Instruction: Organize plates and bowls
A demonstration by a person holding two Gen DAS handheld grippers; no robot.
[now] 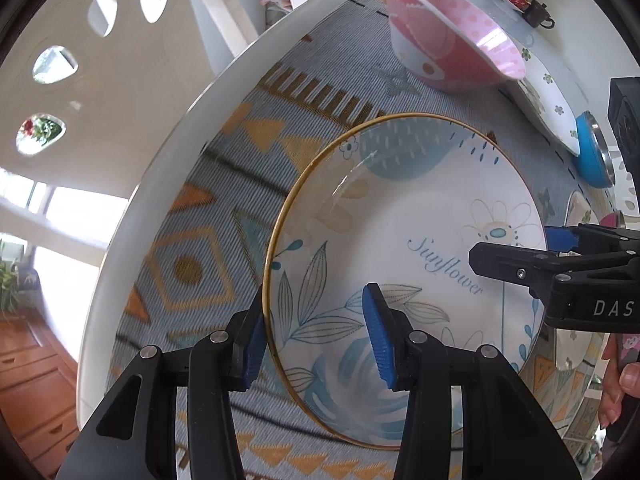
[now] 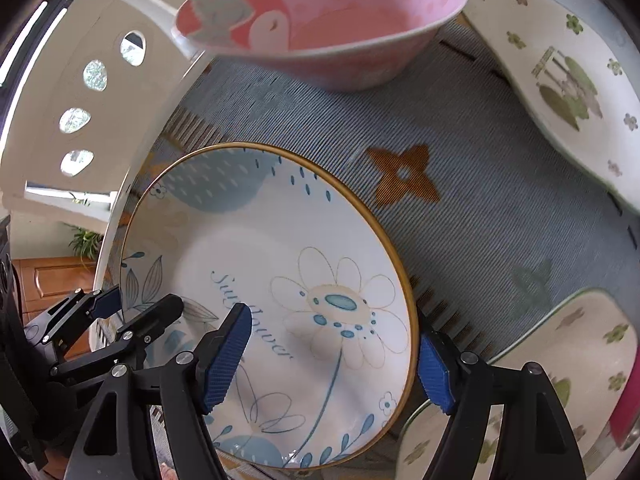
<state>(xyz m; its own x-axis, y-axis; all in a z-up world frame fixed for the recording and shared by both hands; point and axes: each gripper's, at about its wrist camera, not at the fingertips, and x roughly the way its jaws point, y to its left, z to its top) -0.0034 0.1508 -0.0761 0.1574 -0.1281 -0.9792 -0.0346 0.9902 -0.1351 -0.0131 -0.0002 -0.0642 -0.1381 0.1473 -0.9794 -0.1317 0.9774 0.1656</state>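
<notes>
A white "Sunflower" plate (image 1: pixel 408 220) with a gold rim and blue leaf prints lies on the patterned cloth. My left gripper (image 1: pixel 316 344) straddles its near-left rim, with one blue pad outside the rim and the other on the inner face. My right gripper (image 2: pixel 328 368) spans the opposite rim of the same plate (image 2: pixel 280 280) in the same way, one pad inside and one outside. Both pairs of pads seem to press on the plate. Each gripper shows in the other's view: the right one (image 1: pixel 520 264) and the left one (image 2: pixel 132 320).
A pink bowl (image 2: pixel 332 28) stands just beyond the plate. A white dish with green flowers (image 2: pixel 560 80) lies to the right and a similar bowl (image 2: pixel 560 360) is near right. A blue-sided steel bowl (image 1: pixel 592 156) sits far right. The round table's edge (image 1: pixel 168 160) curves left, with a white chair (image 1: pixel 80 60) beyond.
</notes>
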